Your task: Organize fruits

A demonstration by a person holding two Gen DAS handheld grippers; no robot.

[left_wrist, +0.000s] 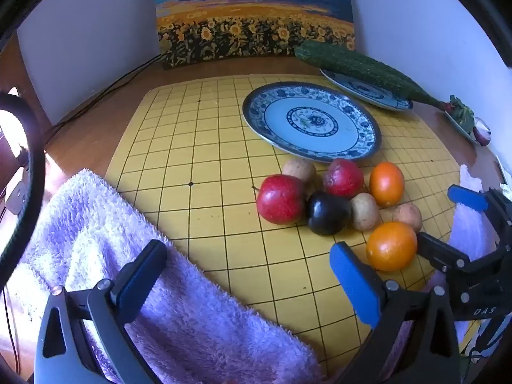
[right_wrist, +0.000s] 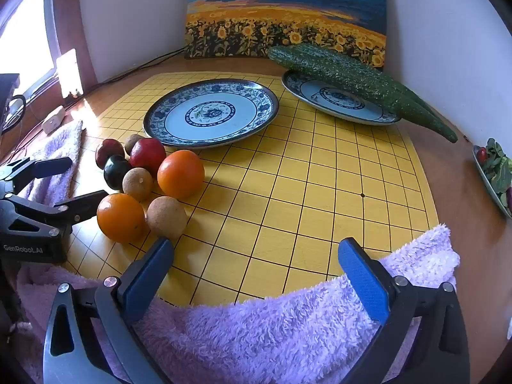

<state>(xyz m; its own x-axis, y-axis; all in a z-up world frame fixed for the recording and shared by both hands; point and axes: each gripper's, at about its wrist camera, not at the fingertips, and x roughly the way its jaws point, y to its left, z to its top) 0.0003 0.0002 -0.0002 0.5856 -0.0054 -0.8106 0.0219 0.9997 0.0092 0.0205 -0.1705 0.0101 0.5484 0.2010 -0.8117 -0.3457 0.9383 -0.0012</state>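
Lilac towelling [right_wrist: 272,329] lies nearest the lens along the near edge of the yellow grid mat [right_wrist: 304,192], under both tools. Left gripper [left_wrist: 252,284]: jaws wide apart, nothing between them, hanging above the towel and the mat's near edge. Right gripper [right_wrist: 256,275]: jaws likewise wide apart and empty, above the same edge.

Fruit is gathered in one cluster on the mat, between the near edge and the empty blue-and-white plate [right_wrist: 211,112]. Nearest sit an orange [right_wrist: 120,217] and a tan round fruit [right_wrist: 166,217], touching each other. Behind them: a second orange [right_wrist: 180,173], a smaller tan fruit [right_wrist: 137,184], a black plum [right_wrist: 116,171], a red apple [right_wrist: 148,155], a darker red fruit [right_wrist: 109,151] and a brownish one [right_wrist: 132,142], partly hidden. All are roundish; no long axis can be read, though the wrist view on the left shows a short stem on one red apple [left_wrist: 281,199] pointing toward the mat's left side.

A second patterned plate [right_wrist: 336,102] stands at the mat's far right corner and carries long green cucumbers [right_wrist: 352,80]. Their long axis runs diagonally, blunt ends toward the sunflower painting [right_wrist: 288,12] at the far edge, tapered ends overhanging the plate toward the surface's right edge. A dish of greens [right_wrist: 494,169] sits at that right edge, off the mat.
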